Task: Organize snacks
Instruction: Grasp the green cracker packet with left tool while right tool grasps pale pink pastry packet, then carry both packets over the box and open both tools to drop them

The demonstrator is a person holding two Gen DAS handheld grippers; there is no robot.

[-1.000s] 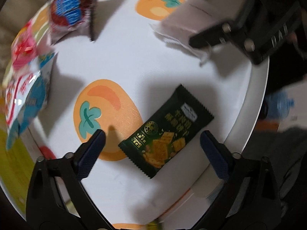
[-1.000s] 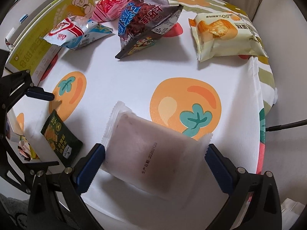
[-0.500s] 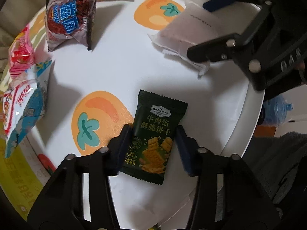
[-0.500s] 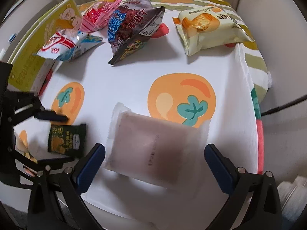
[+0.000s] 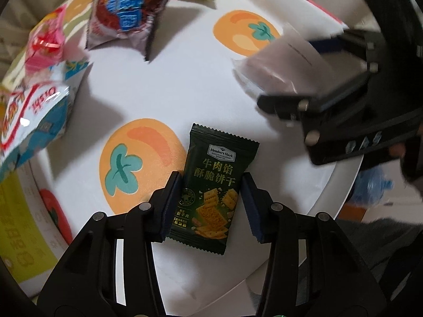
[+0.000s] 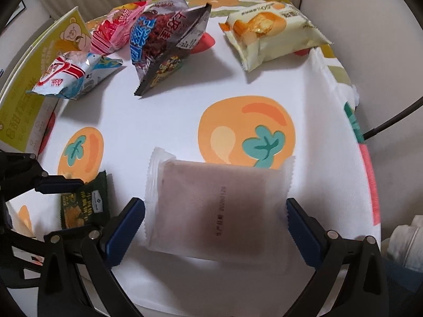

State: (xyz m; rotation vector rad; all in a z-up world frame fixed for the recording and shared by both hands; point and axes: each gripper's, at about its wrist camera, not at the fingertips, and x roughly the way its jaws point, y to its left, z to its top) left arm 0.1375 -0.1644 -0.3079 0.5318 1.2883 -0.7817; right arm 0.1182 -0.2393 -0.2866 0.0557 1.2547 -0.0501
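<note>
Your left hand-held gripper is clamped on the dark green cracker packet, one finger pressing each long edge, and the packet lies flat near the edge of the counter beside an orange fruit print. Your right hand-held gripper straddles the frosted white pouch; its blue pads sit just beside the pouch's sides, and you cannot tell whether they press it. The pouch sits at the near edge, overlapping the large orange print. At the far side lie a purple-and-blue snack bag, a pale yellow bread packet, a pink packet and a red-white-blue bag.
</note>
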